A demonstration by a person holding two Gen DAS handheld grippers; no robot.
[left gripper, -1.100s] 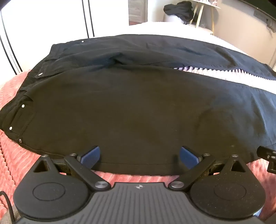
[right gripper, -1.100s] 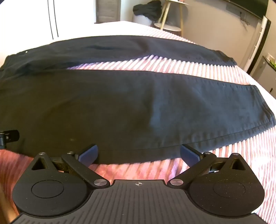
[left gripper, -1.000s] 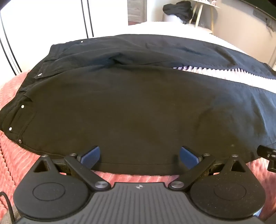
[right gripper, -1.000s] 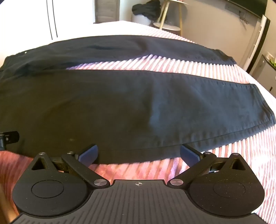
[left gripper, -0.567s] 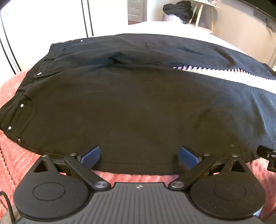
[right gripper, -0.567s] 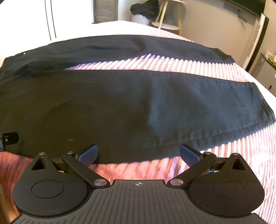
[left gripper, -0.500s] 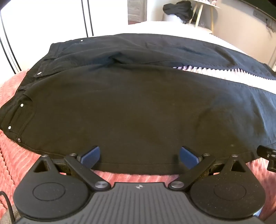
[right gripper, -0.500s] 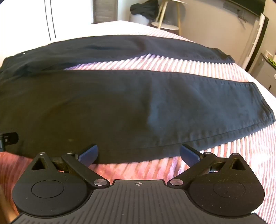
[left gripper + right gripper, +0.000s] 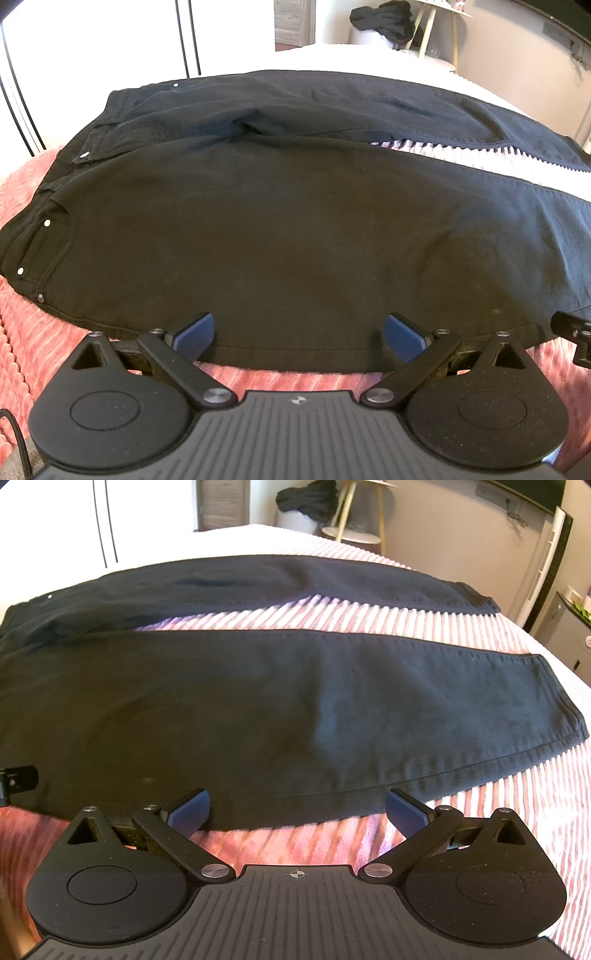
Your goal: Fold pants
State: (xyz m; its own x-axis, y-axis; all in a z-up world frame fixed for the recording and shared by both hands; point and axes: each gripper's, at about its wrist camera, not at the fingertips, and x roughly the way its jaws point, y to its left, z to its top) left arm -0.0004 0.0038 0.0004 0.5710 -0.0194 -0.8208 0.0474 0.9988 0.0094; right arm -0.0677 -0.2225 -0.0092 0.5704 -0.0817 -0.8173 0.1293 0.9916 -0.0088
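Black pants lie spread flat on a pink ribbed bedspread, waistband to the left, both legs running right with a strip of bedspread between them. In the right wrist view the near leg and far leg reach to their hems at the right. My left gripper is open, its blue pads straddling the near edge of the pants by the hip. My right gripper is open at the near edge of the near leg. Neither holds cloth.
A white wardrobe stands behind the bed at the left. A small round side table with dark clothes piled beside it stands at the back. The right gripper's tip shows at the left wrist view's right edge.
Almost nothing has moved. Both grippers stay open at the near edge of the pants, with only a slight drift of the view.
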